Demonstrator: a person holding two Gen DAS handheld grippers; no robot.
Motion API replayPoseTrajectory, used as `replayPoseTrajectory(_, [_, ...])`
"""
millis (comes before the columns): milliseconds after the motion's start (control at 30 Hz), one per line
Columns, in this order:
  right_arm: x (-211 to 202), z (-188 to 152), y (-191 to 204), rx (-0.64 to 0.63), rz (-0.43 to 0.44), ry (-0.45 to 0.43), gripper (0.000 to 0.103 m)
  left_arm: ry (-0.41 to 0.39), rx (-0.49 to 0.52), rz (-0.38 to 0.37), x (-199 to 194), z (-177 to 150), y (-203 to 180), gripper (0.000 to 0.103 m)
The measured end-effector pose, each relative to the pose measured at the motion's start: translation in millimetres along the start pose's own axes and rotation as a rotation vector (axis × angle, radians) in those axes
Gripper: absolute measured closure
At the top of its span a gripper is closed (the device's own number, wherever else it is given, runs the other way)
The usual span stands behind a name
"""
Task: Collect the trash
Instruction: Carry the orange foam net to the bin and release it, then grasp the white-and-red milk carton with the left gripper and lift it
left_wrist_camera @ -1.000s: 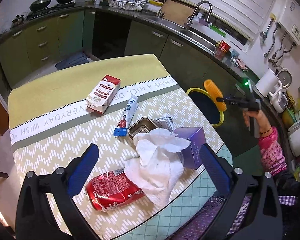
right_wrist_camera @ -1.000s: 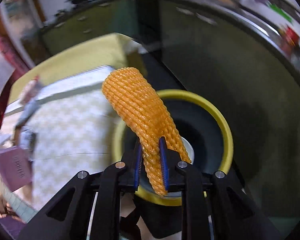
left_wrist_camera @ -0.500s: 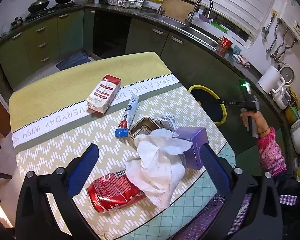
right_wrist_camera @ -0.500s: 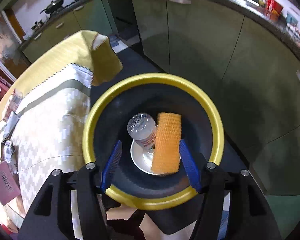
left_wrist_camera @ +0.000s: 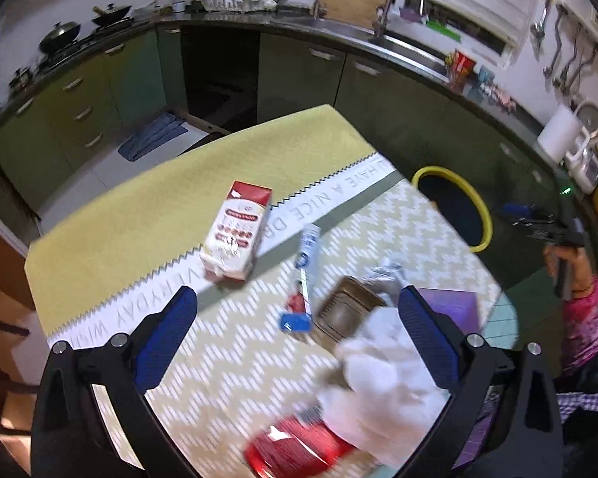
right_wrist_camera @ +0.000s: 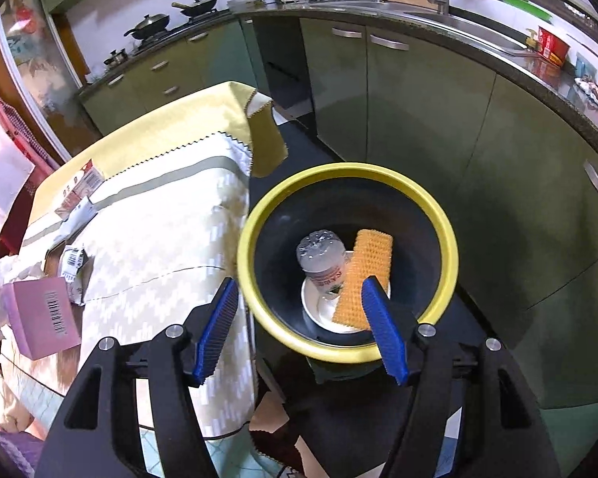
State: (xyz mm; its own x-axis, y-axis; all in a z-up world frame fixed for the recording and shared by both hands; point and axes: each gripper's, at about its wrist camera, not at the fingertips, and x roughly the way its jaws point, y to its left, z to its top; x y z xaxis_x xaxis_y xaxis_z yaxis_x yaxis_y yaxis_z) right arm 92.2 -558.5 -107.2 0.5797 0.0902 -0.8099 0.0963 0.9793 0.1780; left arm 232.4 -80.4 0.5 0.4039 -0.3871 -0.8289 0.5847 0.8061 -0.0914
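The black bin with a yellow rim [right_wrist_camera: 450,247] stands on the floor beside the table; an orange foam net [right_wrist_camera: 364,275], a clear plastic bottle [right_wrist_camera: 323,259] and a white bowl [right_wrist_camera: 319,306] lie inside. My right gripper [right_wrist_camera: 303,334] is open and empty just above the bin's near rim. My left gripper [left_wrist_camera: 295,342] is open and empty above the table. Below it lie a red-and-white carton [left_wrist_camera: 239,231], a tube [left_wrist_camera: 305,279], a foil tray [left_wrist_camera: 345,314], a white tissue [left_wrist_camera: 382,382], a crushed red can [left_wrist_camera: 295,450] and a purple box [left_wrist_camera: 456,306].
The bin also shows in the left wrist view [left_wrist_camera: 478,207], past the table's right edge. Green kitchen cabinets [right_wrist_camera: 418,119] with a sink and a stove run behind the bin and the table. The tablecloth corner [right_wrist_camera: 263,135] hangs down near the bin.
My right gripper opened and dropped the orange foam net into the bin, then drew back a little. My left gripper moved forward over the table toward the carton.
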Motion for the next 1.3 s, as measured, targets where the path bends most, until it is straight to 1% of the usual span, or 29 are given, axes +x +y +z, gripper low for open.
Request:
replayPoseTrajectory(133, [1,-4,7,-0.008,0.022,0.001,0.038,0.035,0.095,0.062,36,17,10,0.007])
replayPoseTrajectory(167, [3,-6,10,-0.010,0.027,0.005,0.038,0.044,0.104,0.067,45,21,14,0.007])
replayPoseTrajectory(233, [5,-8,12,-0.012,0.035,0.010,0.038,0.060,0.107,0.060,62,28,23,0.007])
replayPoseTrajectory(300, [7,-11,15,-0.014,0.040,0.016,0.038,0.078,0.099,0.037,80,35,32,0.007])
replayPoseTrajectory(400, [9,-13,16,-0.006,0.045,0.017,0.038,0.094,0.102,0.027,101,42,38,0.007])
replayPoseTrajectory(567, [12,-12,19,-0.005,0.051,0.024,0.038,0.144,0.119,0.049,135,48,44,0.007])
replayPoseTrajectory(633, [13,-10,20,-0.006,0.056,0.025,0.038,0.160,0.119,0.053,144,48,47,0.007])
replayPoseTrajectory(800, [20,-8,26,-0.015,0.073,0.034,0.038,0.184,0.143,0.089,160,44,47,0.007])
replayPoseTrajectory(867, [23,-7,28,-0.016,0.079,0.039,0.038,0.191,0.141,0.104,164,44,46,0.012])
replayPoseTrajectory(933, [26,-8,29,-0.017,0.085,0.043,0.038,0.201,0.125,0.104,168,43,47,0.028])
replayPoseTrajectory(1033, [27,-8,29,-0.019,0.091,0.046,0.038,0.209,0.104,0.111,174,41,50,0.034])
replayPoseTrajectory(1067, [26,-8,29,-0.019,0.093,0.046,0.038,0.211,0.099,0.102,175,41,51,0.034])
replayPoseTrajectory(1133, [26,-9,28,-0.017,0.095,0.045,0.038,0.215,0.093,0.092,176,39,51,0.042])
replayPoseTrajectory(1200, [25,-10,27,-0.014,0.097,0.045,0.038,0.222,0.090,0.085,178,38,52,0.045])
replayPoseTrajectory(1233, [25,-10,26,-0.012,0.097,0.045,0.038,0.224,0.087,0.078,178,37,53,0.049])
replayPoseTrajectory(1300, [24,-10,26,-0.010,0.100,0.045,0.038,0.213,0.074,0.060,178,36,54,0.051])
